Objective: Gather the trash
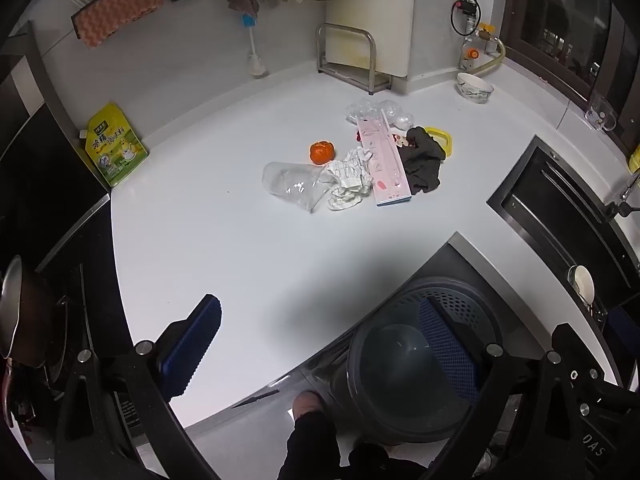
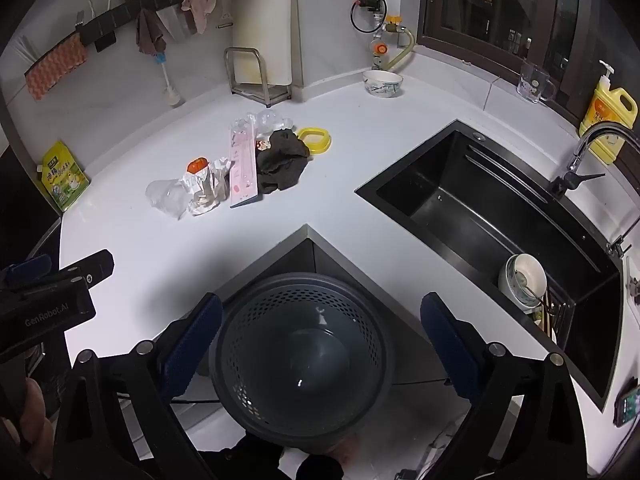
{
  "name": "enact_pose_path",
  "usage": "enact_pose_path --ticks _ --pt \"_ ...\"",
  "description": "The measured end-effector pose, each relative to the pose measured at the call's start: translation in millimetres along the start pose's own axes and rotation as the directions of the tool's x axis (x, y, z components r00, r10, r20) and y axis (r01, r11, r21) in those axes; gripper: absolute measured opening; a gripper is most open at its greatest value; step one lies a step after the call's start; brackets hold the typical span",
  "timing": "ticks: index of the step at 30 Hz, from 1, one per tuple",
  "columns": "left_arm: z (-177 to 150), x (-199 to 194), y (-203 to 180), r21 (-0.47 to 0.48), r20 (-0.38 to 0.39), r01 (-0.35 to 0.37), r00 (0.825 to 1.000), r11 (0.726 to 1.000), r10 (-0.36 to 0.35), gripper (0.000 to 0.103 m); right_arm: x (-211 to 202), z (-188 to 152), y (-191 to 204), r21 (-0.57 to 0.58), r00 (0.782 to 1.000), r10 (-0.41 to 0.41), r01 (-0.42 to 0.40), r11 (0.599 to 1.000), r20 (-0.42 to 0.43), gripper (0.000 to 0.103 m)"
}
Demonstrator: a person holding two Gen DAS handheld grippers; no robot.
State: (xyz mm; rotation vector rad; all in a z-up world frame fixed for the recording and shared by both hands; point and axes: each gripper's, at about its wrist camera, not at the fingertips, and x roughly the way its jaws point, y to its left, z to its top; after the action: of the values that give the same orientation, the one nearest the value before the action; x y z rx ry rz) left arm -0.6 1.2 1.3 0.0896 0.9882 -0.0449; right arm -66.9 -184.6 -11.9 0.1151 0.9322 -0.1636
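A pile of trash lies on the white counter [image 1: 224, 248]: a clear plastic cup [image 1: 292, 186], crumpled paper [image 1: 350, 180], an orange [image 1: 321, 152], a pink box [image 1: 386, 162], a dark cloth [image 1: 424, 164], clear wrap [image 1: 372, 111] and a yellow ring [image 1: 444, 138]. The same pile shows in the right wrist view, with the cup [image 2: 168, 197], the paper [image 2: 208, 188], the pink box [image 2: 243, 168] and the cloth [image 2: 282, 162]. A grey perforated bin [image 2: 300, 356] stands on the floor below the counter corner; it also shows in the left wrist view [image 1: 404, 368]. My left gripper [image 1: 324, 344] is open over the counter's front edge. My right gripper [image 2: 320, 344] is open above the bin. Both are empty.
A black sink [image 2: 492, 216] with bowls [image 2: 524, 280] lies at the right. A yellow pouch [image 1: 114, 148], a metal rack [image 1: 350, 58], a bowl [image 1: 474, 87], a glass mug [image 2: 534, 80] and a yellow soap bottle [image 2: 610, 114] stand along the back. A pan [image 1: 24, 312] sits at the left.
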Motion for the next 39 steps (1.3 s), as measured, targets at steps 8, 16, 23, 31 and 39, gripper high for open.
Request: enact_pose_path --ticks 8,16,23,31,39 --pt "0.9 -0.3 -0.1 0.005 -0.004 -0.001 1.0 1.0 0.001 0.097 -2.7 0.8 1.2 0.0 1.0 0.0 0.0 1.0 0.002 0.095" --pt "2.8 -5.7 12.2 0.008 0.001 -0.014 1.0 1.0 0.014 0.097 -4.0 4.4 2.8 -0.002 1.0 -0.001 0.001 1.0 0.009 0.095" --pt "3.3 -6.1 13.2 0.005 0.002 -0.015 1.0 1.0 0.015 0.097 -7.2 1.7 5.5 -0.012 1.0 -0.006 0.006 1.0 0.018 0.095" --pt "4.3 -7.2 13.0 0.005 0.01 -0.015 1.0 1.0 0.015 0.097 -8.1 3.1 6.5 -0.013 1.0 -0.009 0.009 1.0 0.022 0.095" --pt "4.1 -7.4 12.9 0.005 0.01 -0.015 1.0 1.0 0.015 0.097 -8.4 3.8 6.6 -0.013 1.0 -0.009 0.009 1.0 0.025 0.095"
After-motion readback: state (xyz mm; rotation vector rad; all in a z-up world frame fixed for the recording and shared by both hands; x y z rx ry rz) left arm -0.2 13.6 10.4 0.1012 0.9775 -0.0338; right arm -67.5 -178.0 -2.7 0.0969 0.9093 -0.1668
